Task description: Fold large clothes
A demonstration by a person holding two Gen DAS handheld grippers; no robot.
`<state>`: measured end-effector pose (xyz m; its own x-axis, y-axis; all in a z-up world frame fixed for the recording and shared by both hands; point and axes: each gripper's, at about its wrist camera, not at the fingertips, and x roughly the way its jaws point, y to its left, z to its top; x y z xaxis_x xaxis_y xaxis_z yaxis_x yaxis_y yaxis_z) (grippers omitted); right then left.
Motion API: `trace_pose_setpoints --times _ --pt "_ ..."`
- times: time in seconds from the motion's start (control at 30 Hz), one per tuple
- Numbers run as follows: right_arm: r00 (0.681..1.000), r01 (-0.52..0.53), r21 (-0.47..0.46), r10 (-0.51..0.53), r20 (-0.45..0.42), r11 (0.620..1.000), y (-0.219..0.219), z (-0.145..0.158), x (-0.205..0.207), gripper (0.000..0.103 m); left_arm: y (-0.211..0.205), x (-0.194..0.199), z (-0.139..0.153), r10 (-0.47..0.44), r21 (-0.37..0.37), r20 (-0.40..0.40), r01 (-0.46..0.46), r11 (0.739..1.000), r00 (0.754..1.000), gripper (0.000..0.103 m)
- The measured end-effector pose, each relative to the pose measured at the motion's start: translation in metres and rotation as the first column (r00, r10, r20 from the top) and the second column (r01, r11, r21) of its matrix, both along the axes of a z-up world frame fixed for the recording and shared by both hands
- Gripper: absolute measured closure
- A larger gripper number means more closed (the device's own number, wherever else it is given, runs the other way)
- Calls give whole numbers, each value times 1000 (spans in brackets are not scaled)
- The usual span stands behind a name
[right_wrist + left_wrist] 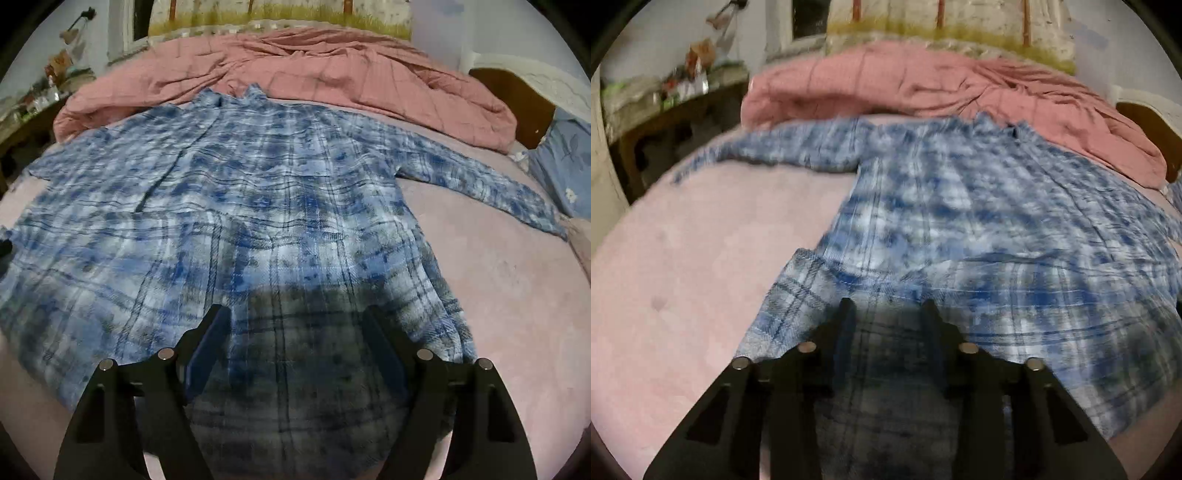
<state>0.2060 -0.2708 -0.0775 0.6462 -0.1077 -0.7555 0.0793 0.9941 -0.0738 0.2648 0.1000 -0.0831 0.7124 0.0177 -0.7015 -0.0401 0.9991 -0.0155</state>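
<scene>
My left gripper [886, 306], part-closed and empty, and right gripper [295, 314], wide and empty, hover over the shirt [236, 206] hem; collar lies at twelve o'clock.

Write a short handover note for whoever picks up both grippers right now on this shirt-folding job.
Left gripper: jaws partly closed, over the near hem of the plaid shirt; fabric lies between the fingers, but a grip is not clear.
Right gripper: jaws wide open over the hem, holding nothing.
The shirt lies spread flat on the pink bed sheet, collar toward the pink comforter, both sleeves stretched outward.
Done: shirt laid out.
Left: every fold. No fold shows yet, apart from a small turned-up corner at the hem beside the left gripper.
</scene>
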Motion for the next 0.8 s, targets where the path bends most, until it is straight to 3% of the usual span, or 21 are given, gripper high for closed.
trace_pose_setpoints --times 0.27,0.33,0.4,0.47,0.53,0.57,0.6,0.67,0.77,0.8 --pt "1000 12 -33 -11 4 999 4 -3 0 25 -11 -5 0 -51 32 3 51 998 999 70" --pt "1000 10 -12 -10 13 1000 3 -1 -1 25 -13 -11 7 -70 28 41 69 997 997 70" --pt "999 14 17 -15 29 1000 0 3 -2 28 -15 -29 27 -86 30 143 82 996 986 70" --pt "996 46 26 -48 76 999 -6 12 -9 33 -20 -47 51 -119 16 193 118 993 974 63" --pt "980 112 37 -116 164 993 -13 36 -26 33 -26 -66 70 -181 11 188 182 983 965 53" --pt "974 119 58 -128 189 991 -16 48 -35 33 -30 -76 76 -223 21 182 223 975 958 39" --pt "973 94 87 -110 204 992 -17 59 -45 33 -33 -87 80 -260 51 165 255 966 951 27" --pt "982 -14 110 -7 189 994 -13 74 -59 33 -36 -102 79 -318 95 131 307 947 939 25" --pt "977 -186 -15 187 107 982 11 86 -81 33 -37 -106 66 -365 99 29 361 927 930 25" --pt "969 -230 -67 235 76 971 19 84 -85 32 -36 -106 63 -373 103 36 368 924 927 25"
